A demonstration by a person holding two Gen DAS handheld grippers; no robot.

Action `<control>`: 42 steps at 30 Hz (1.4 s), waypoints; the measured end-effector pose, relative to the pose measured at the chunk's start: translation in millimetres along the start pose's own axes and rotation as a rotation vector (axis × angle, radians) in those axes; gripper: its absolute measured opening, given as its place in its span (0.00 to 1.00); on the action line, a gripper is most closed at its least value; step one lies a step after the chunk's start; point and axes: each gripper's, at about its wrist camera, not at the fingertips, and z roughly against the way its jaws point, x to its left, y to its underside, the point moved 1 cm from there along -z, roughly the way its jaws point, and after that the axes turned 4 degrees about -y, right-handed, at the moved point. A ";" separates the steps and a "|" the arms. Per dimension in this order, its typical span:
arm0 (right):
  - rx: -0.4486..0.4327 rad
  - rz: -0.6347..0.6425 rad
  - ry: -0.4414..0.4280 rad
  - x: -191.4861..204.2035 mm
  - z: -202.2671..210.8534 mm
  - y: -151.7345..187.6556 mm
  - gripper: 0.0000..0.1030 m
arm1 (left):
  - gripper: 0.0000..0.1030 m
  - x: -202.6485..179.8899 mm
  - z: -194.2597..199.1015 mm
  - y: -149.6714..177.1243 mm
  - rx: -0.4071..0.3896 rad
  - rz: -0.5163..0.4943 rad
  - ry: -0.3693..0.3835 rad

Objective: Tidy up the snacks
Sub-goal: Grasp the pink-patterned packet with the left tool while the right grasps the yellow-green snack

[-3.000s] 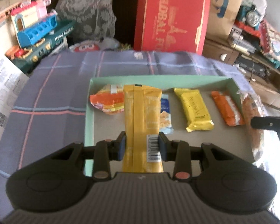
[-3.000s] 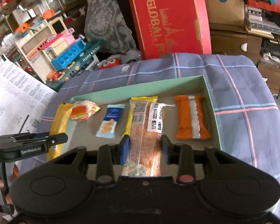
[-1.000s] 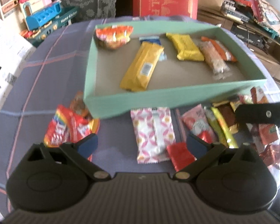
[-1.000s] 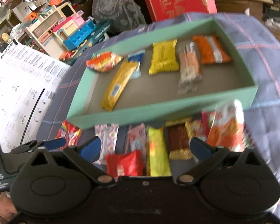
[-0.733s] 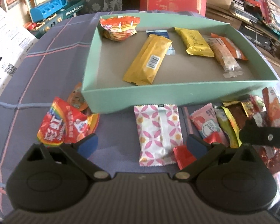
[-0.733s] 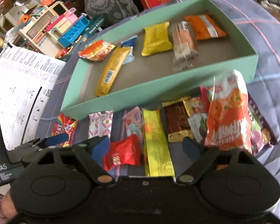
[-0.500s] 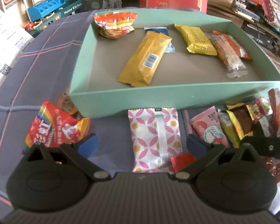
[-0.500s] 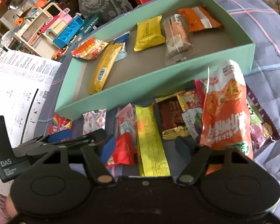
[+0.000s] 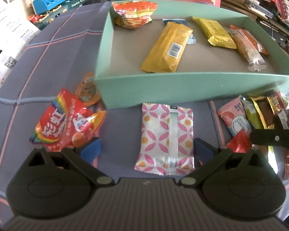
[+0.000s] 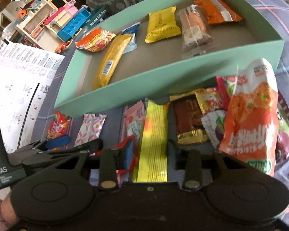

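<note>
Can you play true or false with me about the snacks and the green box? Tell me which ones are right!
1. The green box holds six snacks. True.
2. The pink-patterned packet lies inside the box. False: it lies on the cloth in front of the box.
3. The left gripper is wide open. True.
4. The right gripper is closing around a blue packet. False: the yellow-green bar lies between its pads.
5. The long yellow bar shows a barcode. True.
</note>
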 end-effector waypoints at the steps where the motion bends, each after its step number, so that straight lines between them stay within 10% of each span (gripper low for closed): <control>1: -0.005 -0.001 0.004 0.5 -0.9 -1.7 0.37 | 1.00 -1.0 -0.5 -1.2 -0.001 -0.002 0.003; 7: -0.037 0.023 0.025 6.6 -8.3 -8.2 0.37 | 0.86 -14.0 -1.3 -6.9 -0.028 -0.049 0.019; 12: -0.065 -0.004 0.017 4.7 -11.3 -11.4 0.37 | 0.50 -18.9 7.6 -4.5 -0.068 -0.093 0.040; 18: -0.068 0.071 0.025 16.5 -14.3 -9.1 0.17 | 0.48 -14.1 11.5 0.0 -0.067 -0.065 0.053; 42: -0.165 0.175 0.015 36.2 58.3 -21.1 0.16 | 0.48 8.4 87.6 -22.8 -0.198 -0.027 0.118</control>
